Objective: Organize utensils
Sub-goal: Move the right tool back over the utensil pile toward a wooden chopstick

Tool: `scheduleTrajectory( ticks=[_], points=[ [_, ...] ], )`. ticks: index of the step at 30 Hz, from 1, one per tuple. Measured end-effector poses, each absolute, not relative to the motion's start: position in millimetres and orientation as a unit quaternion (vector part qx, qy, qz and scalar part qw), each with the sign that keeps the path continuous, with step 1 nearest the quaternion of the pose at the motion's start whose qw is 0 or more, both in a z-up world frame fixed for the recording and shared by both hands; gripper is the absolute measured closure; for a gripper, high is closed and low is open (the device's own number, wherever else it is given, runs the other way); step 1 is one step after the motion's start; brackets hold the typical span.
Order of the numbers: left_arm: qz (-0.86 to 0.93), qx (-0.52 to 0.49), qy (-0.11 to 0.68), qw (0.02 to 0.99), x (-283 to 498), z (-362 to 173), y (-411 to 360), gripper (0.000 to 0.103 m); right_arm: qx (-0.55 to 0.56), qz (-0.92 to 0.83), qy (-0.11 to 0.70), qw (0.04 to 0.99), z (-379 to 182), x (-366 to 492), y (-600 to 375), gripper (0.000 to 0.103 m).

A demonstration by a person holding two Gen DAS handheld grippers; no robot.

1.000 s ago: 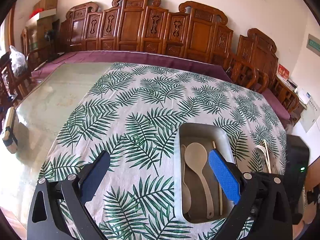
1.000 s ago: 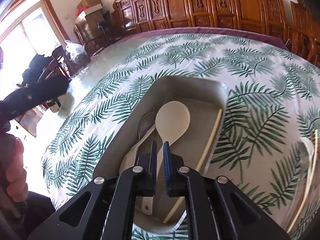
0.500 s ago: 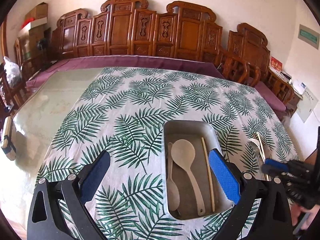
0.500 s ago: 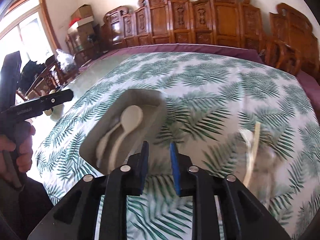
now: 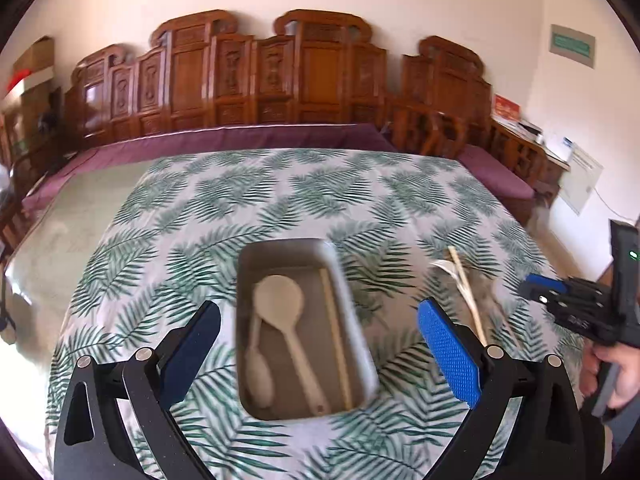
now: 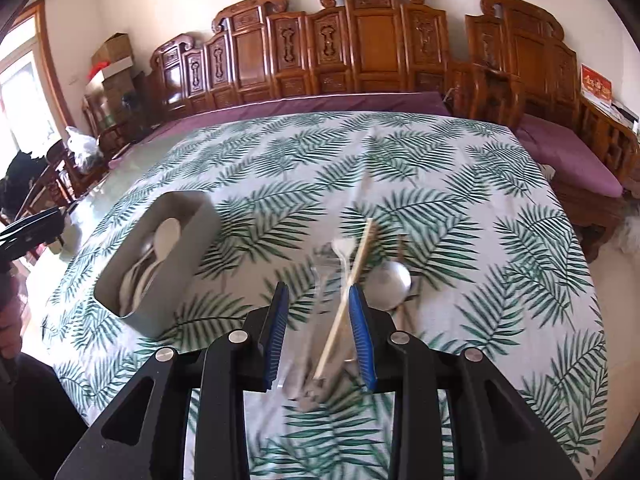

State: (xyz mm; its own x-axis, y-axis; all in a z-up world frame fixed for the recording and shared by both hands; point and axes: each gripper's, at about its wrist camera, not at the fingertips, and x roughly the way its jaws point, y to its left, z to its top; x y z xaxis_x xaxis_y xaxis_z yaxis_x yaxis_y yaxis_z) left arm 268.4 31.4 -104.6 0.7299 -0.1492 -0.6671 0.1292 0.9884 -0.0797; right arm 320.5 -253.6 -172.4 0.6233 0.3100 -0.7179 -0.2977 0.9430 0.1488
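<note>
A: Where do the utensils lie?

B: A grey tray [image 5: 360, 344] sits on the palm-leaf cloth [image 5: 280, 200] over the tabletop. Inside it are a pale rice spoon [image 5: 280, 300], a smaller spoon [image 5: 258, 372] to its left, and one chopstick [image 5: 336, 336] along the right wall. The rest lie loose on the cloth to the tray's right: a second chopstick [image 6: 352, 280] slanting across a white spoon [image 6: 342, 252], and just beside them a metal ladle [image 6: 388, 280]. Some clear pieces near them are too blurred to name.

A: And the tongs?

B: The left tongs [image 5: 320, 356] stand wide, blue pads on either side of the tray's near end in the left wrist view, gripping nothing. The right tongs [image 6: 320, 332] are only part-way apart and their jaws are opening. The loose chopstick's near end shows between them, but the pads do not press on it.

A: Any writing to read?

B: A green sign [image 5: 572, 46] on the right wall and a red card [image 6: 596, 86] on the side furniture carry marks, yet both are too small and blurred to read. The right tongs' body shows a green light [image 5: 633, 255] in the left wrist view, with a hand [image 5: 618, 372] below it.
</note>
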Motion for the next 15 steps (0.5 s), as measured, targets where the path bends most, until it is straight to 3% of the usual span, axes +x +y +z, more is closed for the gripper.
scheduleTrajectory(
  ticks=[5,15],
  points=[
    [-0.091,0.014,0.366,0.926,263.8,-105.3,-1.3,0.008,0.026,0.173,0.402,0.899,-183.6,336.3,-265.9,0.070],
    [-0.114,0.030,0.392,0.913,270.9,-135.5,-45.9,0.008,0.045,0.182,0.430,0.883,-231.7,380.2,-259.5,0.082]
  ],
)
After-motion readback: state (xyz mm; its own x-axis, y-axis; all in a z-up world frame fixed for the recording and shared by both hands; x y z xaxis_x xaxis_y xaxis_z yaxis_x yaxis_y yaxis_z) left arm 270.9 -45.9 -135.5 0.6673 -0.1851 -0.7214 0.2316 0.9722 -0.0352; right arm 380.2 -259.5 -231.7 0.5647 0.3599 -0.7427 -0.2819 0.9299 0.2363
